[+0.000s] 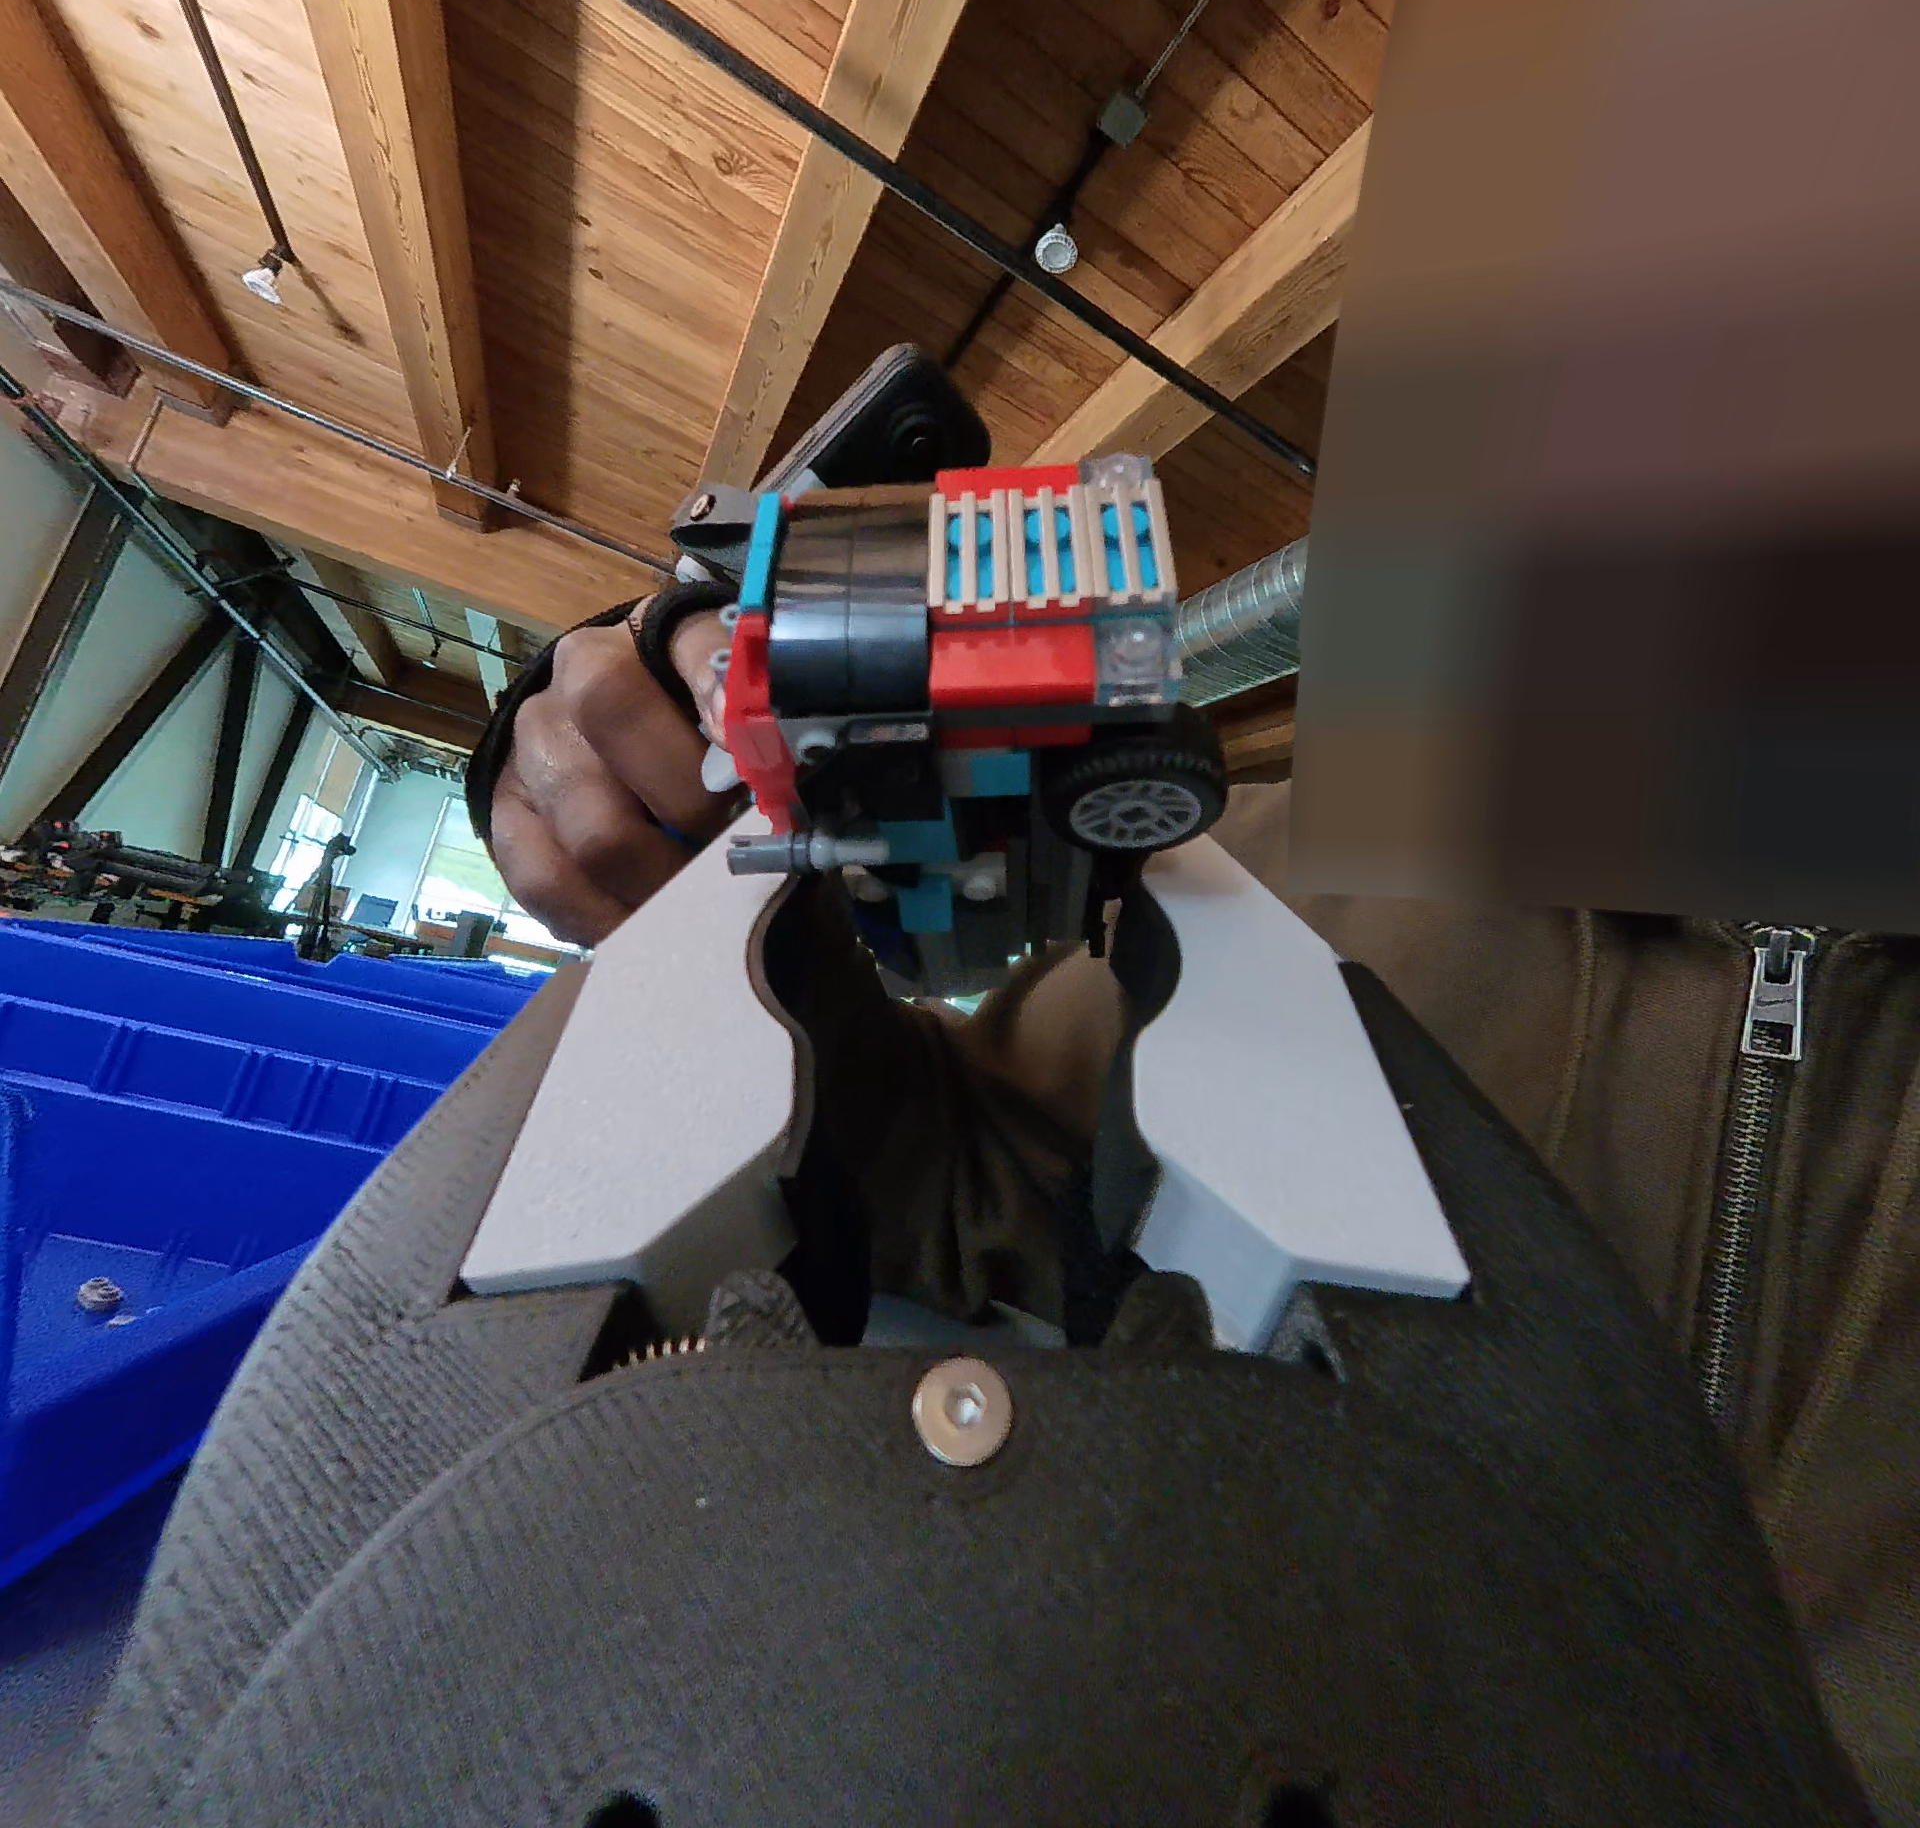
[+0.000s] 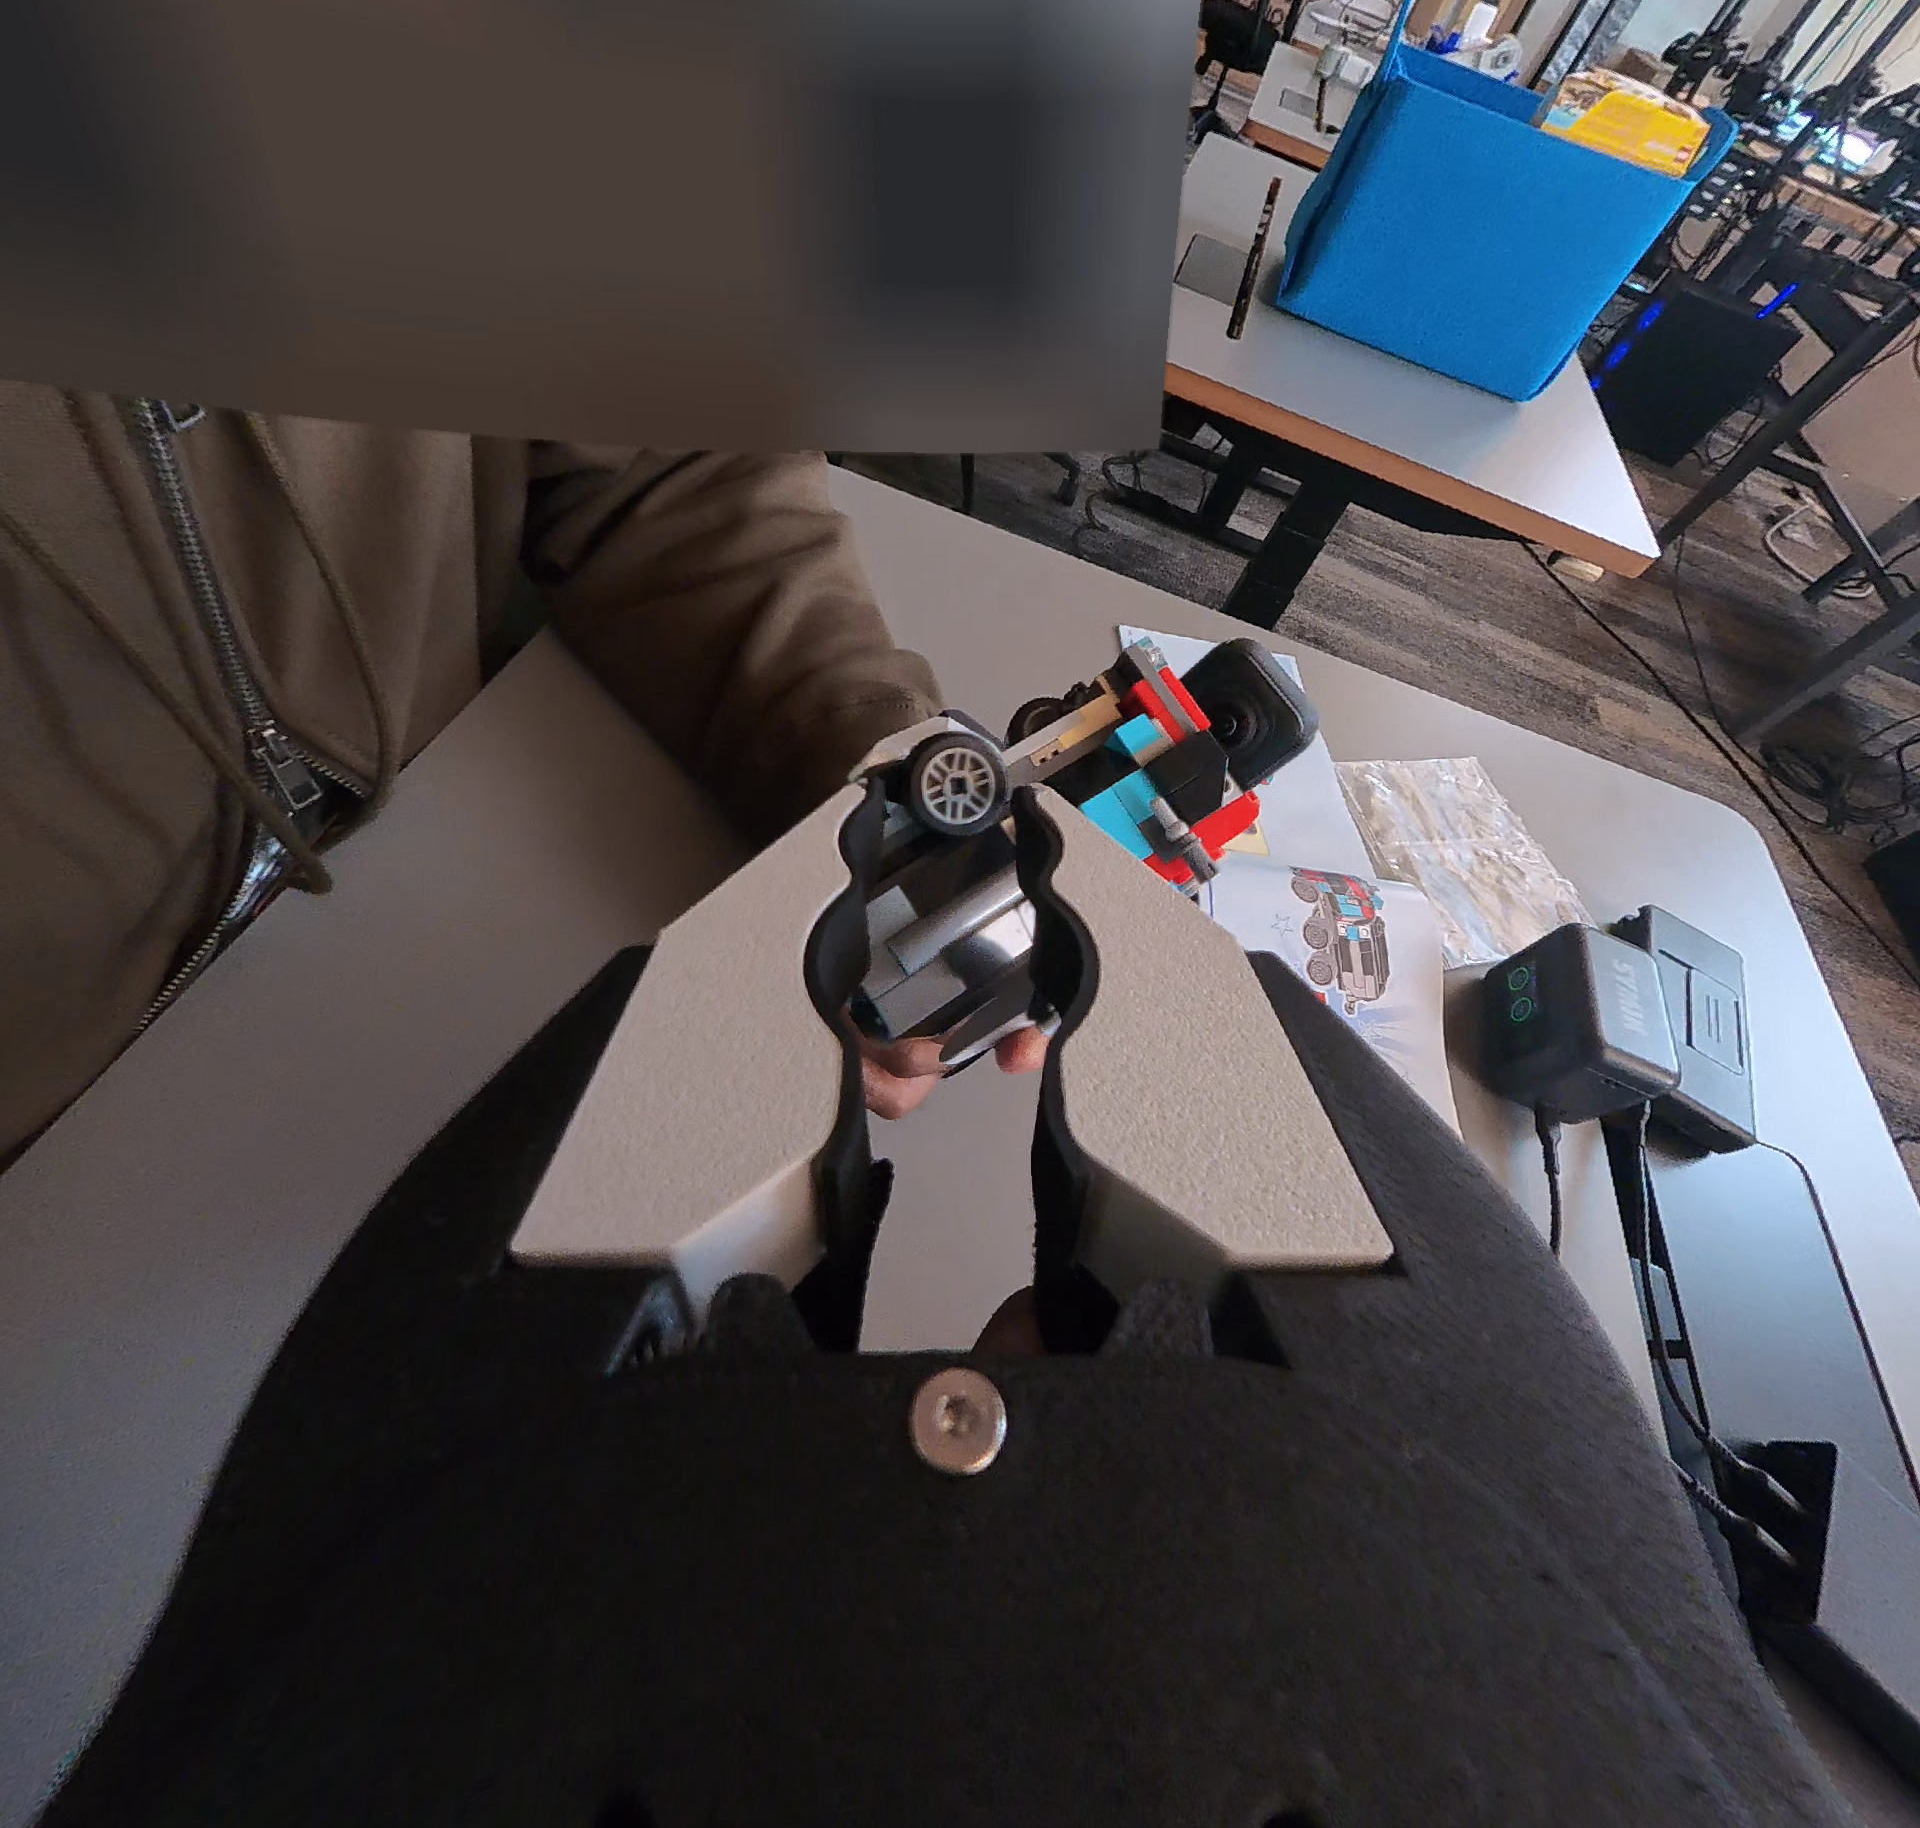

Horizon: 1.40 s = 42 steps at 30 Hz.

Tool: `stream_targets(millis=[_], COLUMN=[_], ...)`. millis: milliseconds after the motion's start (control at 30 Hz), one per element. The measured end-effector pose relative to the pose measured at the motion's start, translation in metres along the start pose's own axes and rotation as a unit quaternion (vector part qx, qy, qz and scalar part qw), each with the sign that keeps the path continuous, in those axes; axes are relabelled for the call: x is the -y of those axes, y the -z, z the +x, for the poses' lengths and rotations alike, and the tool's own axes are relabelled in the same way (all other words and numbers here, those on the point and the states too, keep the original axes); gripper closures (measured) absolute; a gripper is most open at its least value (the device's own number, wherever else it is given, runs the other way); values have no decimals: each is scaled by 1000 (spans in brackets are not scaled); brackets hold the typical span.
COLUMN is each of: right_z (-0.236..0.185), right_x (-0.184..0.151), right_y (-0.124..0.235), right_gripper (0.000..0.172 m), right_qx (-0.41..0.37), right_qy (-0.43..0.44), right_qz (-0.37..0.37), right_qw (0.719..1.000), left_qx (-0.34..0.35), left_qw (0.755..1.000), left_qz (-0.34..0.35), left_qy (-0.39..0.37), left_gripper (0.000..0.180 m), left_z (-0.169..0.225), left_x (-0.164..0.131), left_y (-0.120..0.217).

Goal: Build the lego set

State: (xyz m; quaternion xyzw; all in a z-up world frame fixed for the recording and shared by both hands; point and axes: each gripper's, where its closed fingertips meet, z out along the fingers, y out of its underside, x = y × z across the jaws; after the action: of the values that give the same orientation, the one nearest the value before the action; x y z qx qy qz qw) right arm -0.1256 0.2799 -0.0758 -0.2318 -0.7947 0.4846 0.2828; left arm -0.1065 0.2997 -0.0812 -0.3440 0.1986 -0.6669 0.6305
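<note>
Left tool (image 1: pixel 951 905) clamped on brick truck (image 1: pixel 951 656), steadying it; right tool (image 2: pixel 951 812) pinching its wheel (image 2: pixel 956 779).

Soft daylight enters through far windows (image 1: pixel 343 843); wide-angle bending curves the edges, the nearest parts look slightly blurred, and shadows on the table (image 2: pixel 1039 573) are faint.
</note>
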Motion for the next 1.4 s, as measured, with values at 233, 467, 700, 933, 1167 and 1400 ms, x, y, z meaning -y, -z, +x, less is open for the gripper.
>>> stream_targets(millis=[233,467,700,933,1167,1400], right_z=[-3,-2,23,45,64,72], right_x=[-1,-2,7,-3,-11,-15], right_y=[-2,-3,1,-4,-1,-3], right_gripper=[147,150,150,150,150,150], right_qx=[16,15,-44,-91,-113,-93], right_qy=[-5,-11,-59,-105,-176,-258], right_qz=[2,3,31,26,46,85], right_qw=[1000,1000,997,990,977,958], left_qx=[-8,6,98,180,229,267], left_qw=[1000,1000,994,980,967,956], left_qz=[-18,-19,-19,-28,-37,-33], left_qy=[10,5,-42,-80,-104,-114], left_gripper=[124,123,124,123,124,123], left_z=[2,-2,-27,-48,-60,-69], left_x=[-7,-7,-3,0,1,6], left_y=[-3,-2,6,17,24,32])
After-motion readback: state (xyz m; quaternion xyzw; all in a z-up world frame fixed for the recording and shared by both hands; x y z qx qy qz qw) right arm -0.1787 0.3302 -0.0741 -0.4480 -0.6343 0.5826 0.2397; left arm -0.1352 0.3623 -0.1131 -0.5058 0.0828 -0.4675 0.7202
